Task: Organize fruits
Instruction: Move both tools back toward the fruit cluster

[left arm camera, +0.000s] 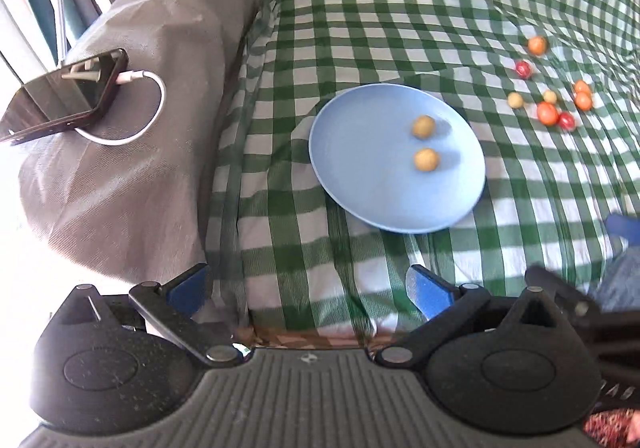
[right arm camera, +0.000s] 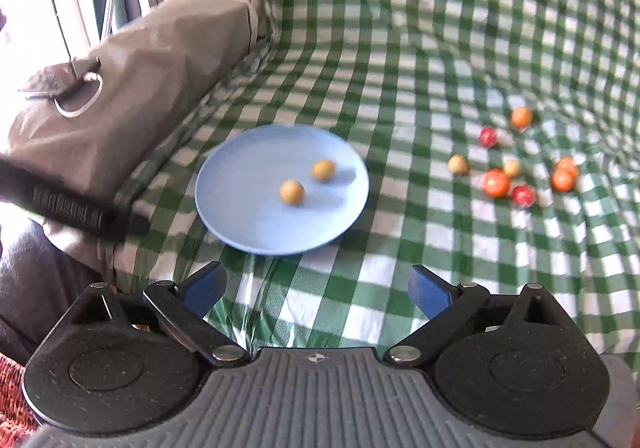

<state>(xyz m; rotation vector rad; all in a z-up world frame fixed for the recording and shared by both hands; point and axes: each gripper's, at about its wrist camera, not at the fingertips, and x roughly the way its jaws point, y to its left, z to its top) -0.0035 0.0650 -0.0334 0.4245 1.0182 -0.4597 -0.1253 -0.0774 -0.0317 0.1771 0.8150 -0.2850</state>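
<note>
Green-checked cloth (left arm camera: pixel 360 7) over a surface, grey-covered furniture (left arm camera: pixel 140 127) beside bright window light.

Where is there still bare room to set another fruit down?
Most of the blue plate is bare around its two yellow fruits. Bare checked cloth lies between the plate and the loose fruit cluster, and in front of the plate. The cluster itself is crowded.
</note>
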